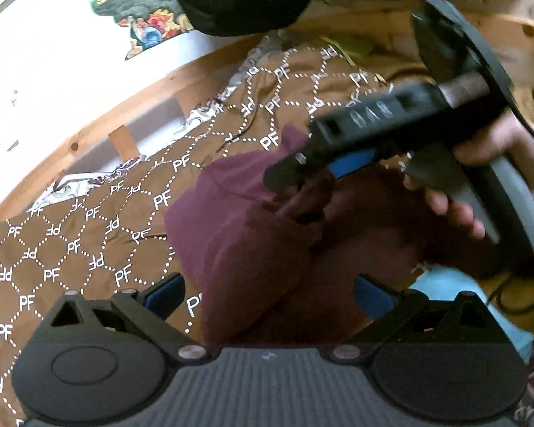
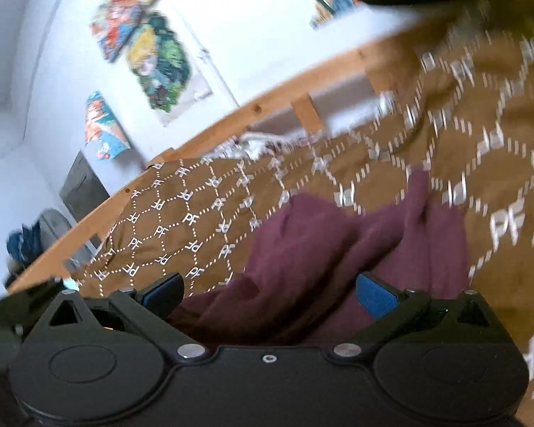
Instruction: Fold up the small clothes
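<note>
Both claws stand wide apart, gripping nothing. The left claw point(image 1: 268, 293) hangs over the maroon garment point(image 1: 231, 235), which lies rumpled just ahead of its fingers on the brown bedspread point(image 1: 71, 242). The right claw point(image 2: 268, 291) also has the garment under and ahead of it. It looks light, soft and floppy; best pinched at a hem or corner.
</note>
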Motion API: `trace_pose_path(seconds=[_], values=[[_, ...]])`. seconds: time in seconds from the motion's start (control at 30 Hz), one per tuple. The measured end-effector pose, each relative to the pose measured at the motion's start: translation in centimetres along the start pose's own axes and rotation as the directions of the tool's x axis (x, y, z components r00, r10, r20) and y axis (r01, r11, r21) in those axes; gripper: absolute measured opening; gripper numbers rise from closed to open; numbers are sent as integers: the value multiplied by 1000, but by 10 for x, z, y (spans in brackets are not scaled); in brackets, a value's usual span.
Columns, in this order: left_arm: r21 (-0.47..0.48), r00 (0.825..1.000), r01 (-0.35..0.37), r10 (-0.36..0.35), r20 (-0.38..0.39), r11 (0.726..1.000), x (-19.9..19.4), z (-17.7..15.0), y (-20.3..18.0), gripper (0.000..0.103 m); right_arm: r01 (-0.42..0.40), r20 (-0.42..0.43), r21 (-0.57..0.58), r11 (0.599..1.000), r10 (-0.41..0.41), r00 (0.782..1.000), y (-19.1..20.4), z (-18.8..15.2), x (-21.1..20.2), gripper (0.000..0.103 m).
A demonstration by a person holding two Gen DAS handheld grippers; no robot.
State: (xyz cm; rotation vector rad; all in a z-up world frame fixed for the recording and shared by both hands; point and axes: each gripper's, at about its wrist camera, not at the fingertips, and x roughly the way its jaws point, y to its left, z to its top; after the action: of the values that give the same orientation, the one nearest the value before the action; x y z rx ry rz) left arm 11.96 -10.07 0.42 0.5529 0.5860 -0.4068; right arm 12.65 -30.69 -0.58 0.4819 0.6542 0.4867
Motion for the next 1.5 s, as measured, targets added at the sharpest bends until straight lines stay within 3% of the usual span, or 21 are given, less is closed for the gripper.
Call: trace_pose_path(seconds=[0.2,0.33,0.53,0.63,0.67,0.77,0.8,0.9,1.23,1.5], values=[[29,998,-34,35,-42,999,16,1,-7,102,-57,6,203,978,57,998,-27,9,8,102],[15,999,-37,38,-23,999,17,5,-4,95,-26,13,202,979,24,1000,-32,9,10,93],[11,999,-46,46,11,999,15,6,-9,57,-22,7,172,985,21,1000,-31,6,13,78],[-27,1000,-15,15,15,1000,14,9,-9,39,-20,1,155,988,20,1000,-28,6,16,62],[-29,1000,-10,11,20,1000,13,10,-9,33,-20,1,152,988,20,1000,-27,6,16,51],[-25,999,-11,12,40,1000,10,13,-9,26,-2,12,127,992,1,1000,-22,7,16,32],[-29,999,-6,7,42,1000,10,13,-8,24,2,19,107,994,-4,1000,-20,8,15,25],[-46,998,5,-3,59,999,8,17,-7,21,13,57,33,999,-15,998,-11,12,8,18],[-40,990,72,-67,125,997,5,38,-25,21,58,158,-105,993,-41,987,-3,39,-27,14],[-6,983,135,-133,128,991,8,36,-45,21,114,158,-52,992,-105,982,-21,35,-43,13]])
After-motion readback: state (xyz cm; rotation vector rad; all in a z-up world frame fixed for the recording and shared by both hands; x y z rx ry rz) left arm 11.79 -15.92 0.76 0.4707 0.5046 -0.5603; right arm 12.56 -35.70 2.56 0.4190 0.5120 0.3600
